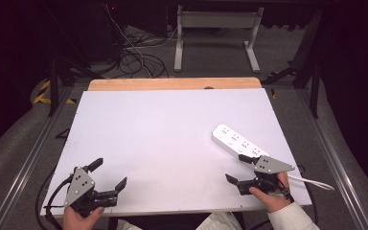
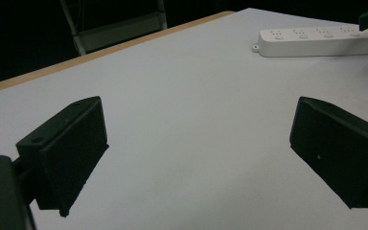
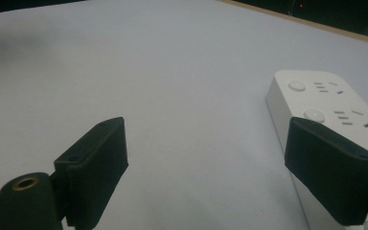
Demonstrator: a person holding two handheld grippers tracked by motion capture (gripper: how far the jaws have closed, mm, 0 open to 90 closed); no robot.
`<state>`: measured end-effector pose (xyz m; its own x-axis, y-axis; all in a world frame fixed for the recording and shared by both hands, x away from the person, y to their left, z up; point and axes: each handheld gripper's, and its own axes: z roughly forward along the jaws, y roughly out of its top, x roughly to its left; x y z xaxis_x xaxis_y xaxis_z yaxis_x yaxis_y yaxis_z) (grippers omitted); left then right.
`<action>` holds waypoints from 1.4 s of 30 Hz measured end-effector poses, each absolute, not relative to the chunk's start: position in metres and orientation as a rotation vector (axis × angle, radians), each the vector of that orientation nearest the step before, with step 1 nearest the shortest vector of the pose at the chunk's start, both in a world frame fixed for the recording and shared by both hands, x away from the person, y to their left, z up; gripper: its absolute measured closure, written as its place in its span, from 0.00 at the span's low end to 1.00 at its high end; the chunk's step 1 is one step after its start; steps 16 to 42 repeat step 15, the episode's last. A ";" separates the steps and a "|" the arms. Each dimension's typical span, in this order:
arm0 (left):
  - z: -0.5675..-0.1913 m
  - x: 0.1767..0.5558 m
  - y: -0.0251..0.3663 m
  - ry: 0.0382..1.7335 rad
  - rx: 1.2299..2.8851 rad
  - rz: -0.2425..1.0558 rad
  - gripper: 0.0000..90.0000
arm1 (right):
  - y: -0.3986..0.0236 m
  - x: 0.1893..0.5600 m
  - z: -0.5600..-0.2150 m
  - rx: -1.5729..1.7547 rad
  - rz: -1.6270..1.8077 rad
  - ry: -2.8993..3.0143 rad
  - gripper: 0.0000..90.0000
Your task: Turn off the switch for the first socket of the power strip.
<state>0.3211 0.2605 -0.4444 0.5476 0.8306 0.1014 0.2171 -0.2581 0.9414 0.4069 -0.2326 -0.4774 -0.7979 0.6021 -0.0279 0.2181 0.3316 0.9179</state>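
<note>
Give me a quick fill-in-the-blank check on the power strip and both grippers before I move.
1. The power strip is coloured ____.
2. It lies nearest the ____ gripper, one of whose jaws overlaps its end in the high view.
3. The left gripper has its jaws ____, with nothing between them.
4. The strip rests on a white board laid over a ____ table edge.

Missing words: white; right; open; wooden

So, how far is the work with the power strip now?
Nothing looks done yet. The power strip lies flat on the table, not held. The right gripper is open beside its near end; the left gripper is open, far from it. Grasping it is still left.
</note>
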 end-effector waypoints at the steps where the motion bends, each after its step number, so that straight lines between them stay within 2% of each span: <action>1: -0.444 0.321 0.260 0.867 1.780 0.806 0.07 | -0.234 0.406 -0.475 0.714 1.468 2.227 0.17; 12: -0.445 0.323 0.261 0.864 1.760 0.754 0.07 | -0.236 0.406 -0.473 0.699 1.473 2.215 0.19; 42: -0.445 0.322 0.261 0.862 1.772 0.755 0.07 | -0.237 0.405 -0.471 0.699 1.484 2.200 0.19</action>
